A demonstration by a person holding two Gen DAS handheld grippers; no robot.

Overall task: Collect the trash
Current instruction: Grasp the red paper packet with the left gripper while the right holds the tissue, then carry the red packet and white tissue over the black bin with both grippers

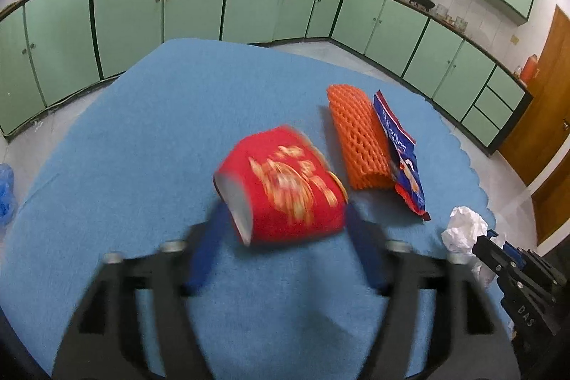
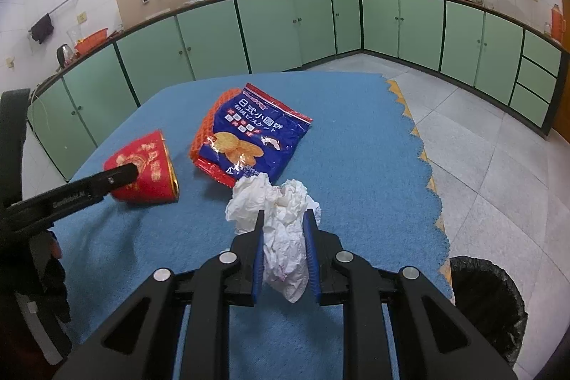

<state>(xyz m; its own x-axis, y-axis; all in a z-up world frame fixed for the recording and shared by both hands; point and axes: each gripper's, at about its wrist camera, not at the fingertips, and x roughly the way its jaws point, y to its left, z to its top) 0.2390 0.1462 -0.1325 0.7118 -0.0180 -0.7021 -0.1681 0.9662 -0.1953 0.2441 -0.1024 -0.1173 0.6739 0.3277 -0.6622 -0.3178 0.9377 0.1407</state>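
Note:
A red paper cup [image 1: 285, 187] lies on its side on the blue mat [image 1: 142, 148], blurred by motion. My left gripper [image 1: 285, 230] is closed around it, one finger on each side; it also shows in the right wrist view [image 2: 142, 171]. My right gripper [image 2: 285, 227] is shut on a crumpled white tissue [image 2: 281, 223], which also shows in the left wrist view [image 1: 463, 227]. An orange foam net [image 1: 359, 145] and a blue snack bag [image 2: 249, 138] lie on the mat beyond.
A black-lined trash bin [image 2: 488, 305] stands on the floor off the mat's right edge. Green kitchen cabinets [image 2: 320, 24] ring the room. A blue plastic bag [image 1: 5, 194] lies on the floor at the left.

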